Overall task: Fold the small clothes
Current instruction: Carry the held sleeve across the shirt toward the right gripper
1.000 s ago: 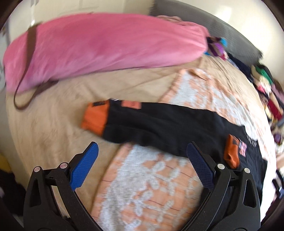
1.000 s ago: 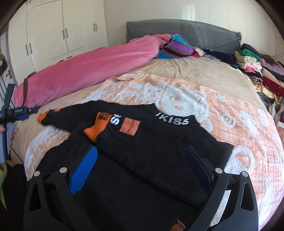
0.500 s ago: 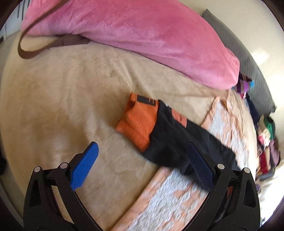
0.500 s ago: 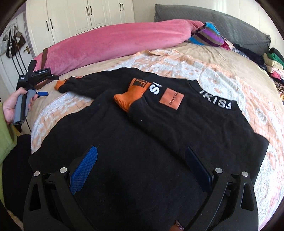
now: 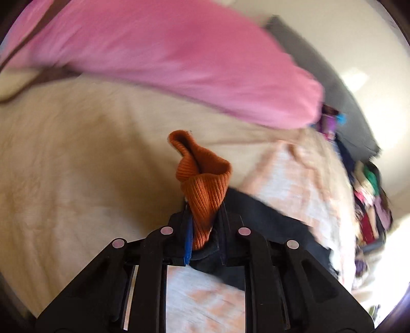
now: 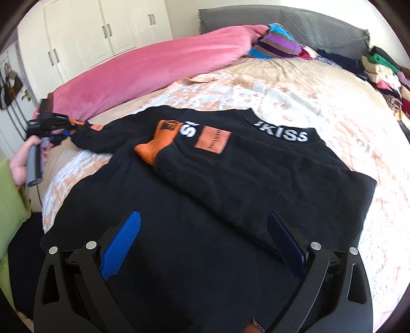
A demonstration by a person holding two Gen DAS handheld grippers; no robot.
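Sweater [image 6: 230, 194] is black, spread on the bed [image 6: 346, 123]. Its orange cuff [image 5: 202, 189] is pinched tight in the left gripper [image 5: 205, 230] jaws. Right gripper [image 6: 202, 246] jaws are wide apart, hovering over the hem. Left view's pretty blurry. White "KISS" lettering on the collar, other sleeve folded across the chest.

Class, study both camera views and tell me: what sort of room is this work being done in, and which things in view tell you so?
Most likely a home bedroom. The black sweater lies spread on a wide bed with a grey padded headboard, white wardrobe doors stand behind it, and folded clothes are stacked along the bed's far side.
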